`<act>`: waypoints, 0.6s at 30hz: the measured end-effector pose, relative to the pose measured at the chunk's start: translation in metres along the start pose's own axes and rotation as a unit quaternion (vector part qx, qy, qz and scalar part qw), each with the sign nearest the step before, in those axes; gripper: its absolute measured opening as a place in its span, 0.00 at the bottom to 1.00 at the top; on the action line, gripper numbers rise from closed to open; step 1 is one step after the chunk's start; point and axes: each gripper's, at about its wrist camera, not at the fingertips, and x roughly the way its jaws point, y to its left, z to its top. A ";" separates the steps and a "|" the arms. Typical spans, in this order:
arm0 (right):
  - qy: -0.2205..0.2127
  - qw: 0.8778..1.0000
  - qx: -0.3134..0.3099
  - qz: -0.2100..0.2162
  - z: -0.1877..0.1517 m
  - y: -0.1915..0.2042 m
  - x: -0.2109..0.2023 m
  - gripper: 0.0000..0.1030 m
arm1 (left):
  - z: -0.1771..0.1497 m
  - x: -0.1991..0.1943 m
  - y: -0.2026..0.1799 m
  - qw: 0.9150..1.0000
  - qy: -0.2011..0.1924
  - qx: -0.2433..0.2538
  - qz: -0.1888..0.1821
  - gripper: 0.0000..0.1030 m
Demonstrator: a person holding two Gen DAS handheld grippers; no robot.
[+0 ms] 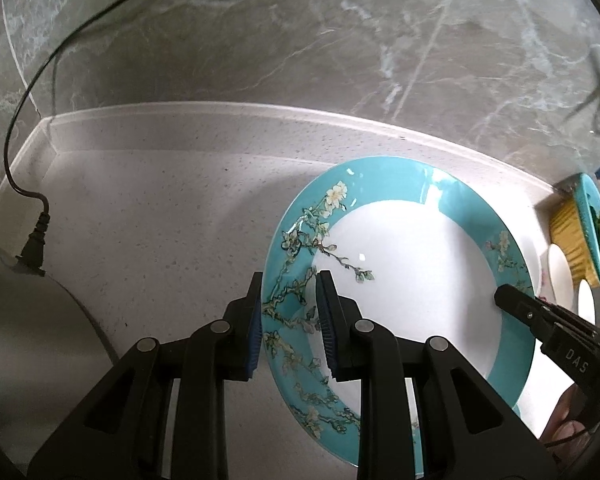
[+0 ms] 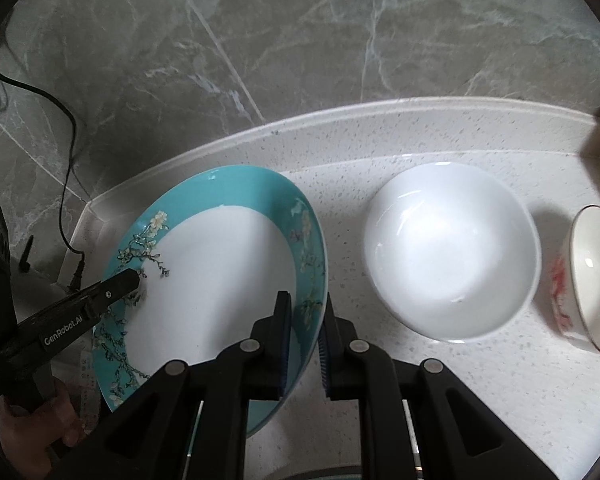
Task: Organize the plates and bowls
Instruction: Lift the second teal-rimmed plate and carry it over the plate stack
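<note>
A teal-rimmed plate with a white centre and blossom branches is held between both grippers above the speckled counter. My left gripper straddles its left rim, jaws closed on it. My right gripper straddles the plate's right rim, jaws closed on it. The right gripper's finger also shows in the left wrist view, and the left one's finger in the right wrist view. A plain white bowl sits on the counter right of the plate. A white bowl with red pattern stands further right.
A black power cord plugs into a grey appliance at the left. A marble wall backs the counter. At the far right stand a yellow object and a teal dish with greens. A raised counter lip runs along the wall.
</note>
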 end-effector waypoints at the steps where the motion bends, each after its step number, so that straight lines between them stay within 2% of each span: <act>1: -0.004 1.000 -0.002 -0.001 -0.003 0.000 -0.006 0.14 | -0.003 -0.006 -0.003 1.000 -0.003 0.004 -0.002 0.21; 14: -0.039 0.999 0.004 -0.023 -0.048 -0.016 -0.081 0.14 | -0.047 -0.072 -0.052 0.998 -0.016 0.056 -0.036 0.21; 18: -0.045 0.998 0.012 -0.033 -0.066 -0.025 -0.100 0.14 | -0.064 -0.082 -0.067 0.996 -0.013 0.075 -0.051 0.21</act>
